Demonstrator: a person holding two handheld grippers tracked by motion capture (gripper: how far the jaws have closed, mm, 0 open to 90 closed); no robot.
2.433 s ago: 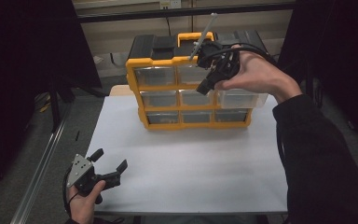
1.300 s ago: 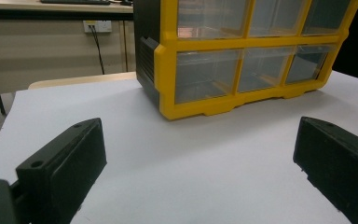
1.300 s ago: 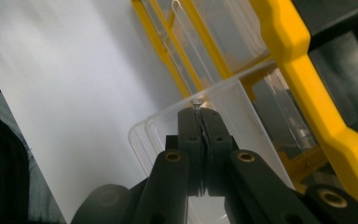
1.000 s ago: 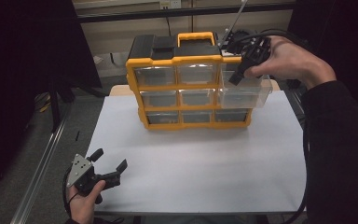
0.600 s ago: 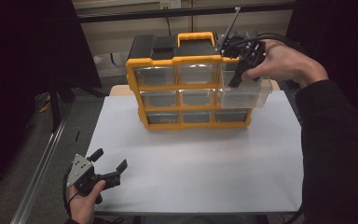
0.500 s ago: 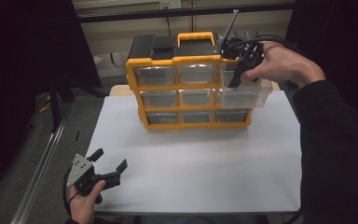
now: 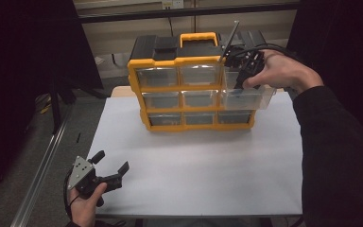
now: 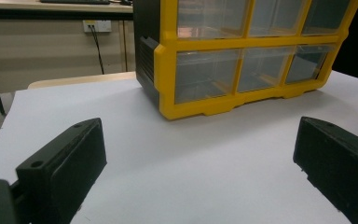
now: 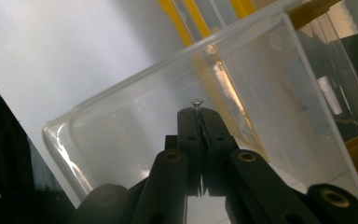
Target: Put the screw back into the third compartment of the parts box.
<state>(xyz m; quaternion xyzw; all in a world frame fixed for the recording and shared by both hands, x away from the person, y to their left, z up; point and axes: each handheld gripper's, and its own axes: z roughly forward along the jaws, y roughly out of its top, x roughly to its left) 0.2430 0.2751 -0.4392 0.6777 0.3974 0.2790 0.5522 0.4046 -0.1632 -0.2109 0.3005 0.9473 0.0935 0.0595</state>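
A yellow and black drawer cabinet [image 7: 189, 90] [image 8: 242, 70] stands at the back of the white table. Its middle right clear drawer [image 7: 248, 98] [image 9: 135, 135] is pulled out. My right gripper [image 7: 241, 84] [image 9: 198, 112] hangs over that open drawer, pointing down into it. Its jaws are shut on a small metal screw [image 9: 196, 103], whose head sticks out past the tips. My left gripper [image 7: 108, 165] rests near the front left edge of the table, held low. Its fingers [image 8: 65, 163] stand wide apart with nothing between them, facing the cabinet.
The white tabletop [image 7: 203, 165] spreads out in front of the cabinet. A metal rail [image 7: 42, 161] runs along the floor to the left. A bench with a wall socket [image 8: 95, 25] stands behind the table.
My right hand has moved from the cabinet's top right corner down to the pulled-out drawer. The left gripper has stayed in place.
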